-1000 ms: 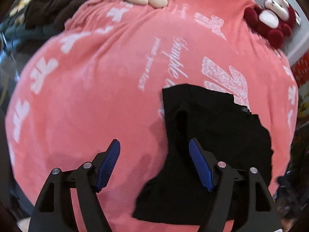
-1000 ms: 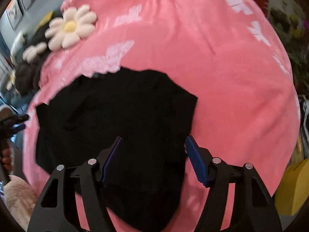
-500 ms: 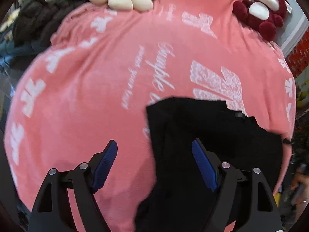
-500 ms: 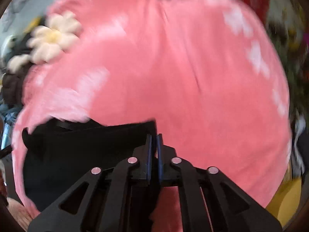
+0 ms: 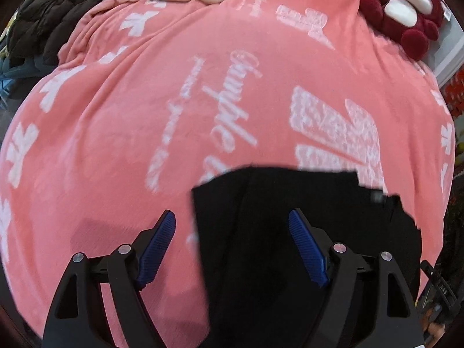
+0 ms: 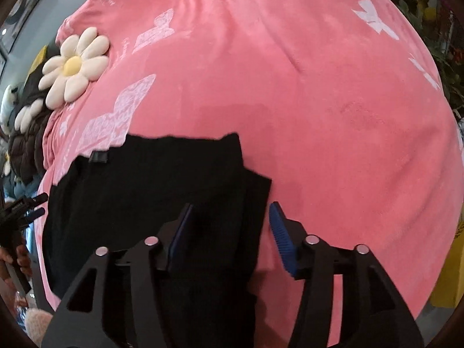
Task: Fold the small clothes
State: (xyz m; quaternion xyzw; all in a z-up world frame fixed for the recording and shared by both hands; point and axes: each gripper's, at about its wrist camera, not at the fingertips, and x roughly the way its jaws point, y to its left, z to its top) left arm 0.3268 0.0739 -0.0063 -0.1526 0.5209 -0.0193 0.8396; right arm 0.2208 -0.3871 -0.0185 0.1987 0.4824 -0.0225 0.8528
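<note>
Right tongs [image 6: 230, 229] just reopened, releasing the black garment [image 6: 145, 191] on pink blanket [image 6: 319, 101]

Plain black fabric garment [image 5: 304, 232], no print, under the fingers. Beyond the fingers: coral-pink plush blanket [image 5: 145, 116] with white script lettering and white block motifs. Far beyond: cream-petalled, yellow-centred flower cushion [image 6: 72, 63]; dark red and white plush toy [image 5: 406, 14]. Black-framed fingers with ribbed blue pads [image 5: 307, 249].
</note>
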